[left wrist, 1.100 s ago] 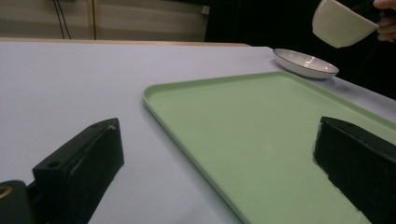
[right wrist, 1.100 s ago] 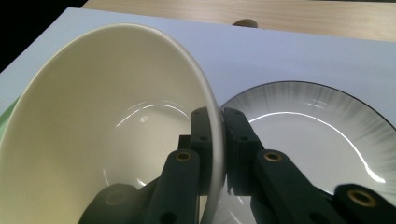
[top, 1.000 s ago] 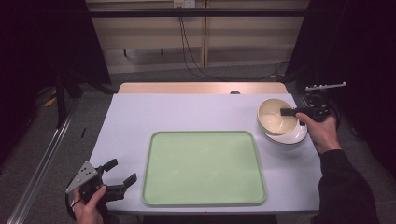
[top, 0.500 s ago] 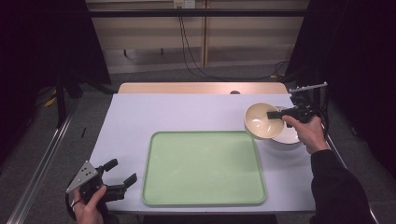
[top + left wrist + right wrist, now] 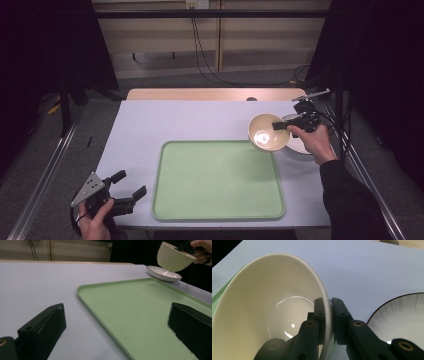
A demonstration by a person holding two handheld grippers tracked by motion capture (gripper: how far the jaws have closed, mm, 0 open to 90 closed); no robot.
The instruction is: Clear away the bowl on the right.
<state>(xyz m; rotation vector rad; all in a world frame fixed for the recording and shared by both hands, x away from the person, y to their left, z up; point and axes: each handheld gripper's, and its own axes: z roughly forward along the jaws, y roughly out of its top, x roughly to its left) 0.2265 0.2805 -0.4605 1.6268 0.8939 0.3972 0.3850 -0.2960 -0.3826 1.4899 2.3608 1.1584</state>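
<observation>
While the right tool (image 5: 280, 125) clamps the rim of a cream bowl (image 5: 268, 132), one jaw inside the bowl and the other against its outer wall, the bowl hangs off the table (image 5: 165, 120), tipped so its opening faces partly toward the person. In the high view the bowl sits over the far right corner of the pale green tray (image 5: 217, 180), just beside a shallow white plate with a dark rim (image 5: 300, 147) that lies on the table to the right of the tray. From the left tool's camera the cream bowl (image 5: 173, 257) is seen raised above the dark-rimmed plate (image 5: 163, 273), clear of it, with the right hand (image 5: 201, 250) behind it. The right tool's own camera shows the rim of the bowl (image 5: 274, 310) pinched tight between the two black jaws, and the plate (image 5: 402, 317) lying on the table at the right.

The left tool (image 5: 127, 192) rests at the near left corner of the table, held in the left hand (image 5: 95, 222), its jaws spread wide with nothing between them. Its camera shows the tray (image 5: 140, 312) lying flat on the table (image 5: 37, 285), with one jaw beside the tray's near edge and the other over the tray.
</observation>
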